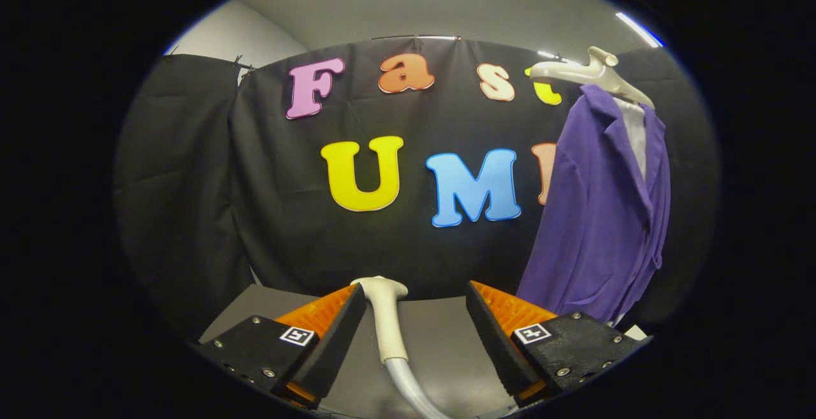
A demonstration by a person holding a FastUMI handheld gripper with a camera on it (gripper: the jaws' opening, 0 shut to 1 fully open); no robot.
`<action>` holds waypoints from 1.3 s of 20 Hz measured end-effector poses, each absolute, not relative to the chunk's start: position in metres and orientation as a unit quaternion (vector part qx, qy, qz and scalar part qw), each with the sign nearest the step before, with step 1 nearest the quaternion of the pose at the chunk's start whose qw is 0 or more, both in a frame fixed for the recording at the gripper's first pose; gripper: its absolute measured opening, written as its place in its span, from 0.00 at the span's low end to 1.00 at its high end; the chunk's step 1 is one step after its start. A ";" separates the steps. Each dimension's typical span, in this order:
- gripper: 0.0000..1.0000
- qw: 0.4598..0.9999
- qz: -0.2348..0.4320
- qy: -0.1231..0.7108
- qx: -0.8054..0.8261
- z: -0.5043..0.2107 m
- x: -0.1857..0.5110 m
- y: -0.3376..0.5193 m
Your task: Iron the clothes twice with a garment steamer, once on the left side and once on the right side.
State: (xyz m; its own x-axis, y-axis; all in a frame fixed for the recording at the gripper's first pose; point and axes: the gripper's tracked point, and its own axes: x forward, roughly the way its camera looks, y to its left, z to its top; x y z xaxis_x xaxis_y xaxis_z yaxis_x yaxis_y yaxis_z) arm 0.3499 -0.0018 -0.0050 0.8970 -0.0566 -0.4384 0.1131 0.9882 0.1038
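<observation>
A purple jacket (599,215) hangs on a pale hanger (593,71) beyond my right finger, in front of the black cloth wall. The garment steamer (387,323) stands upright between my fingers, its pale handle and rounded head close against the left finger, its grey hose (411,390) curving down under me. My gripper (415,291) is open. A wide gap separates the steamer from the right finger, so both fingers do not press on it.
A grey tabletop (446,342) lies under and just ahead of the fingers, ending at the black cloth wall. The jacket's hem reaches down to the table's far right corner.
</observation>
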 end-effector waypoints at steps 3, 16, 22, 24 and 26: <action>0.97 0.954 -0.034 0.287 0.083 -0.046 0.379 0.015; 0.77 0.888 -0.029 0.433 0.149 -0.152 0.423 0.034; 0.47 0.895 -0.035 0.427 0.123 -0.145 0.416 0.033; 0.44 0.914 -0.040 0.390 0.106 -0.121 0.403 0.026; 0.42 0.929 -0.047 0.355 0.096 -0.100 0.382 0.021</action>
State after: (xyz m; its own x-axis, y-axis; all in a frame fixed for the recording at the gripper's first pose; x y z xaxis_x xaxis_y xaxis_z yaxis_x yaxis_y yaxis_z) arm 0.3821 0.0212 -0.0996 0.7432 -0.0192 -0.6688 0.1556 0.9772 0.1448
